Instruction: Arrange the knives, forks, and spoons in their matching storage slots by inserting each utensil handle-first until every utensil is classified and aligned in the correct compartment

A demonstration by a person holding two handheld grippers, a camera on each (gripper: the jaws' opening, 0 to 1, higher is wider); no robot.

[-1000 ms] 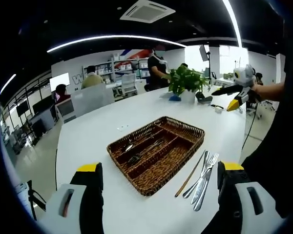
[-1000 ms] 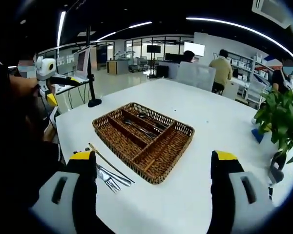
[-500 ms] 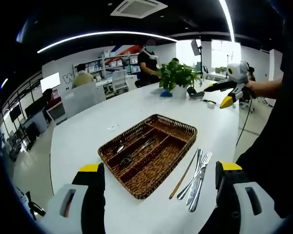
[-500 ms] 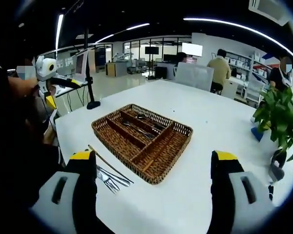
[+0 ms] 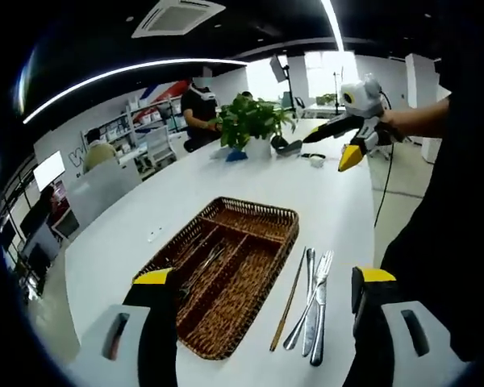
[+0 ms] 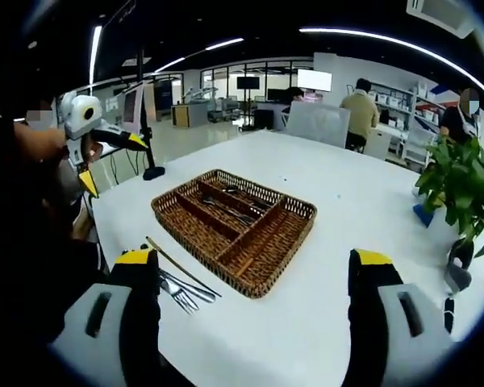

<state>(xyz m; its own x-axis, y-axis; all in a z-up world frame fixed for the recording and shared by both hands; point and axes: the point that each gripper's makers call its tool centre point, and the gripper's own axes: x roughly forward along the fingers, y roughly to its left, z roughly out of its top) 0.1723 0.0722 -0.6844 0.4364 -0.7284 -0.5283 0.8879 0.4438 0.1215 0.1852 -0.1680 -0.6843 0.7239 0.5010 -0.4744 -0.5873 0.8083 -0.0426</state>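
Where the left gripper view is concerned, the left gripper (image 5: 256, 302) is seen with its jaws spread wide at the bottom of the frame and nothing held between them. A wicker tray (image 5: 284, 234) is found at the centre, on a white table (image 5: 169, 201), with a few utensils (image 5: 200, 264) lying in its left-hand slots. Just right of the tray, a chopstick (image 5: 288, 298), a knife (image 5: 308, 297) and a fork (image 5: 319, 302) are laid side by side on the table. At the upper right, the right gripper (image 5: 351, 137) is held in the air in a hand. A potted plant (image 5: 250, 121) is placed at the upper centre.

Across the right gripper view, the right gripper (image 6: 255, 302) is likewise shown wide open and empty. The wicker tray (image 6: 266, 278) is placed at the centre, and the loose cutlery (image 6: 181, 286) lies at its lower left, beside the left jaw. The left gripper (image 6: 93, 129) is seen at the upper left.
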